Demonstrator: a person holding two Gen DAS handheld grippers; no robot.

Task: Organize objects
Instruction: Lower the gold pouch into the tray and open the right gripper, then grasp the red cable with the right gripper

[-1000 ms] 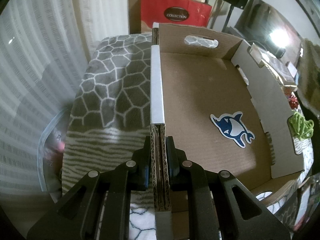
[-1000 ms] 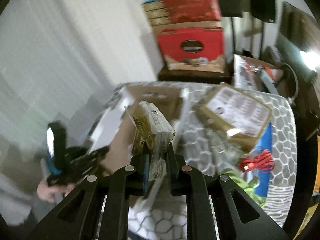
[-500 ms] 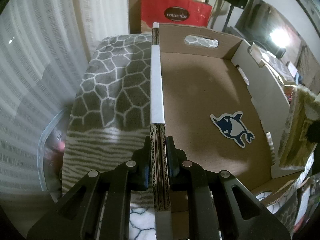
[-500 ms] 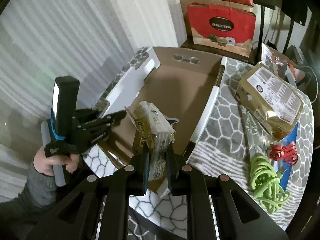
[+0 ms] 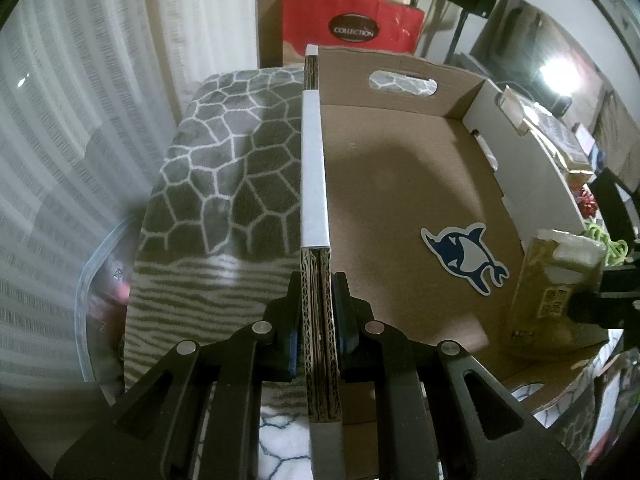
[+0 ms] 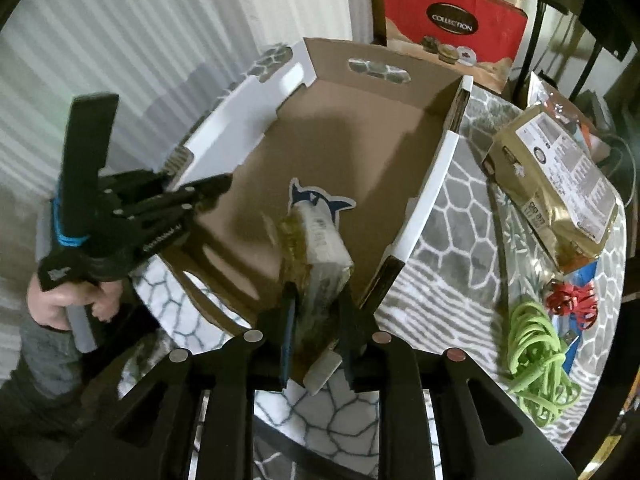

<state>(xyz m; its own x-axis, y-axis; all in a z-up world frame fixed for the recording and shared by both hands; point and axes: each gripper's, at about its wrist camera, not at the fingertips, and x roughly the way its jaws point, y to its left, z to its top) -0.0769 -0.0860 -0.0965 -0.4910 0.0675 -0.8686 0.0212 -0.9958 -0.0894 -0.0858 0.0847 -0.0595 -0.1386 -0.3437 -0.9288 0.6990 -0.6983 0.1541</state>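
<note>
An open cardboard box (image 5: 400,184) with a blue dolphin sticker (image 5: 464,258) on its floor sits on a patterned blanket. My left gripper (image 5: 319,312) is shut on the box's left wall (image 5: 314,168); it also shows in the right wrist view (image 6: 200,196). My right gripper (image 6: 316,300) is shut on a small gold packet (image 6: 316,248) and holds it inside the box, over the near part of the floor by the sticker (image 6: 320,202). The packet also shows in the left wrist view (image 5: 556,292).
On the blanket right of the box lie a larger gold packet (image 6: 556,180), a green cord bundle (image 6: 536,360) and a red ribbon (image 6: 572,304). A red gift bag (image 5: 352,28) stands behind the box. A clear plastic tub (image 5: 100,288) sits at the left.
My right gripper has carried the small gold packet forward and down into the box. The left gripper has kept its hold on the box wall.
</note>
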